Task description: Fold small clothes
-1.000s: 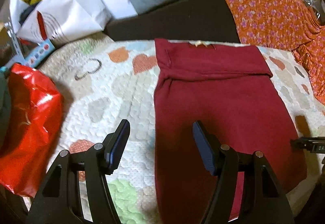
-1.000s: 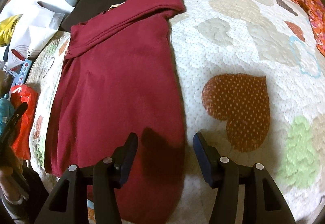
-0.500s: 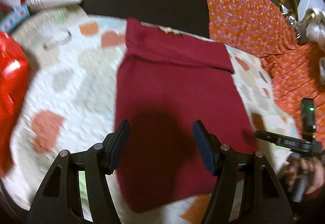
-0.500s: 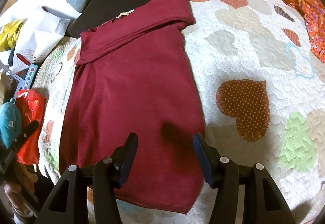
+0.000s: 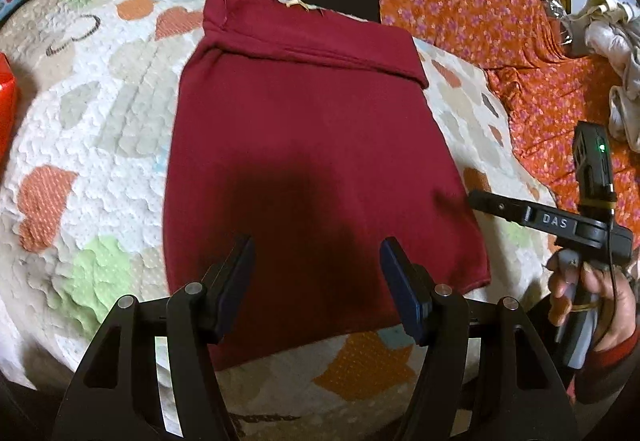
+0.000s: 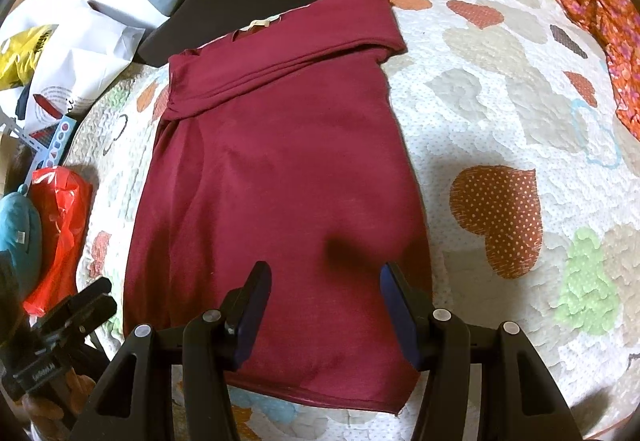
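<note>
Since the last look my left view has swung right, so the red bag has nearly slid out at the left edge and the maroon garment [image 5: 312, 145] now sits dead centre, while on the right view the near hem has dropped into frame as that side pulled up and back. So where I'm at: the garment is lying flat on the heart-print quilt [image 5: 100, 169] with its top part already folded down into a band across the far end, and the long body section is not yet folded. I reckon the next move is grabbing the near hem [image 6: 320, 395] at both corners and carrying it up toward that band, which means getting lower and spreading out to the two corners first. Both sides are hovering above the cloth, pointed steeply down at it. Left gripper [image 5: 316, 265] is released, jaws apart with only shadowed fabric well below them, nothing pinched. Right gripper [image 6: 324, 289] same deal, jaws apart over the lower right part of the garment, nothing in them. From the left view I can see the person's hand [image 5: 592, 293] wrapped round the right gripper's handle, off past the garment's right edge.
</note>
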Demonstrator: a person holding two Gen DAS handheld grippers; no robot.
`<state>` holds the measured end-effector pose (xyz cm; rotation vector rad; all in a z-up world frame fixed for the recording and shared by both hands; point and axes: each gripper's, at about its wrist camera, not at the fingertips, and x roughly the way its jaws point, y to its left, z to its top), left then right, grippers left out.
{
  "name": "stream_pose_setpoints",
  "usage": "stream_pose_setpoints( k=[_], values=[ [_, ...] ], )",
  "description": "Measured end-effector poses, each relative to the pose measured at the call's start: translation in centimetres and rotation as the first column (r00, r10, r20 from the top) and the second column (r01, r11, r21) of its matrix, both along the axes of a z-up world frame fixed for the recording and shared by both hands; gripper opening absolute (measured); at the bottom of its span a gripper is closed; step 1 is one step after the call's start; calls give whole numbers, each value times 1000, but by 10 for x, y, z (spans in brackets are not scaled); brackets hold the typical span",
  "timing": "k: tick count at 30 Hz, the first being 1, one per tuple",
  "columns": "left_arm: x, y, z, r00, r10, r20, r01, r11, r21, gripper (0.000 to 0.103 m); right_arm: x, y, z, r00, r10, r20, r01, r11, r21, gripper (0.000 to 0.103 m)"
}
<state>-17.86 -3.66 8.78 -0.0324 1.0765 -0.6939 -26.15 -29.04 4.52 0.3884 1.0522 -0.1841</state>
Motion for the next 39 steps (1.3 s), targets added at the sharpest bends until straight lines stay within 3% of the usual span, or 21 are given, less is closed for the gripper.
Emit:
stream_pose_setpoints(
  k=[8, 23, 31, 34, 39],
  values=[
    [-4, -10, -28, 980, -46, -191, 48, 999, 3, 64, 5, 7, -1, 1000, 10, -12, -10, 1000, -5, 55],
    [-11, -18, -34, 982, -77, -172, 84, 996, 39, 64, 8, 14, -12, 1000, 12, -28, -12, 1000, 6, 55],
    [-19, -26, -36, 989, -108, -105, 118, 988, 100, 64, 9, 19, -12, 1000, 7, -24, -7, 1000, 3, 55],
    [-17, -27, -33, 997, -72, -1, 71, 983, 171, 64, 7, 17, -12, 1000, 1, -21, -1, 1000, 0, 55],
    [-16, -25, -30, 994, -54, 98, 32, 976, 213, 64, 1, 14, -11, 1000, -4, -14, 4, 1000, 10, 55]
  ],
)
